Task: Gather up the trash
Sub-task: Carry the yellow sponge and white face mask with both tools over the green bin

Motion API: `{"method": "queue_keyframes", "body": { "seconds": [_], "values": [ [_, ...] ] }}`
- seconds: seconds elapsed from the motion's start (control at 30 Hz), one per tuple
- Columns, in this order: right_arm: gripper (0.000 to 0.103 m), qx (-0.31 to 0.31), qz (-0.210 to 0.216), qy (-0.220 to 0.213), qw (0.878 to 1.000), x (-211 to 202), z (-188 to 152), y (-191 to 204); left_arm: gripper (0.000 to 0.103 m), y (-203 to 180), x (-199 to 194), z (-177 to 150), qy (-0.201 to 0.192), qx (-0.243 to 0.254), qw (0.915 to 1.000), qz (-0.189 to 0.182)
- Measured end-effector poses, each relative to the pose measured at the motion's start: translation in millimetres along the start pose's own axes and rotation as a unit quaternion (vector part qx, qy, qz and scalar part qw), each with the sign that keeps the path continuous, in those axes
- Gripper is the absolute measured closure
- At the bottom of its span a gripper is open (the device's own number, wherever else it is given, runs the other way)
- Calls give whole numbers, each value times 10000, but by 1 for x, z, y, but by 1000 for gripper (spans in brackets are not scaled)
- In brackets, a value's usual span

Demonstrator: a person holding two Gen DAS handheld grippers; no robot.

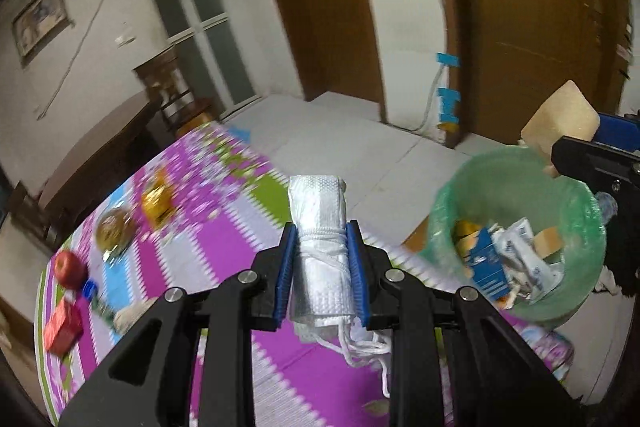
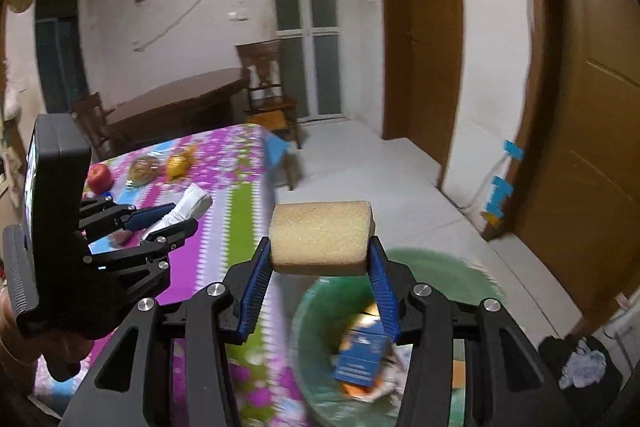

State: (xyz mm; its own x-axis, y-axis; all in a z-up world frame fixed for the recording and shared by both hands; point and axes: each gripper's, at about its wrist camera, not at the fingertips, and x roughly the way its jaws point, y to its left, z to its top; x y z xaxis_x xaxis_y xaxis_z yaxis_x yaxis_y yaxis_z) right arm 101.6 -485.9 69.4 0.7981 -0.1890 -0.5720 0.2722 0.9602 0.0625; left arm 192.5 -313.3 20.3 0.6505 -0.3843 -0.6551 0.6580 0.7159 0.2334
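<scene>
Closest to my left wrist camera, the left gripper fills the lower middle of the frame, its blue pads pinching a white roll of bags that is tied with string. The roll stands upright between the jaws, its top rising above the fingertips and its loose strings hanging below them. Over at the left edge of that frame I see a red apple, a red box and two blurred yellow packets on the flowered tablecloth. At the right, the green-lined bin sits beside the table with a blue carton and crumpled paper inside; above its rim the sponge shows at the far right edge.

On my right wrist view, the left gripper appears at the left edge, over the tablecloth. In the centre, the right gripper clamps a tan sponge across its short ends, the block lying level between the blue pads at the fingertips. Just below and to the right of it lies the bin's open mouth, blurred.
</scene>
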Motion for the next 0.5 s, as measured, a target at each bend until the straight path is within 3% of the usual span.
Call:
{"method": "queue_keyframes", "body": {
  "seconds": [0.23,0.5],
  "values": [
    [54,184,-504,136,9985,-14,-12,-53,79,-48,16,20,-16,353,9980,-517],
    [54,349,-906,330,9947,-23,-33,-99,79,-90,32,28,41,764,9941,-769]
  ]
}}
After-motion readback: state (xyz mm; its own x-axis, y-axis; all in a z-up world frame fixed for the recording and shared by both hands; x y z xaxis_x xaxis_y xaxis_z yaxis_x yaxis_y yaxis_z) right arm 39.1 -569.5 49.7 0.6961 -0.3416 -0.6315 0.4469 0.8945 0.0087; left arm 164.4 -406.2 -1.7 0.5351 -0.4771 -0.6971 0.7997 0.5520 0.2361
